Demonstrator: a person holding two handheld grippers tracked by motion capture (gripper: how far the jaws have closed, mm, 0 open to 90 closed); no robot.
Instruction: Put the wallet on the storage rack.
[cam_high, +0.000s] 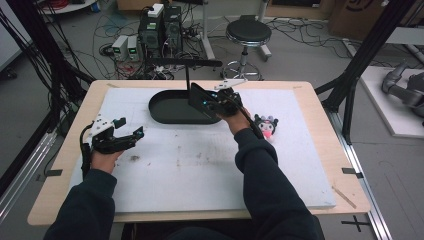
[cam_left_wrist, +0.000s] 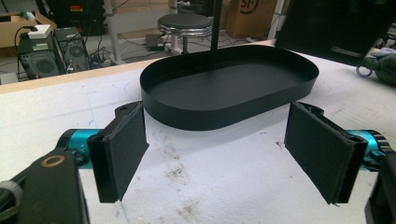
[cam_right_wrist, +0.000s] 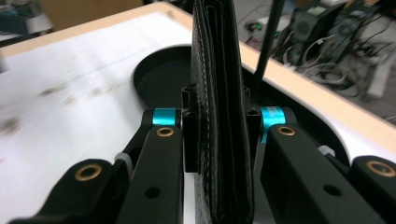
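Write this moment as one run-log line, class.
right gripper: shut on black wallet, held above black oval tray | left gripper: open, empty, over white board | plush toy: beside right arm

A wooden table (cam_high: 320, 130) with a white mat (cam_high: 200, 160) stands on a grey floor (cam_high: 310, 55). Beyond its far edge, a black round stool (cam_high: 248, 33) sits among tangled cables (cam_high: 295, 27). Computer towers (cam_high: 161, 27) stand near the far left corner. Cardboard boxes (cam_high: 350, 15) line the back. Black frame posts (cam_high: 367, 50) rise at the right side, and a white platform (cam_high: 395, 105) lies beyond them.
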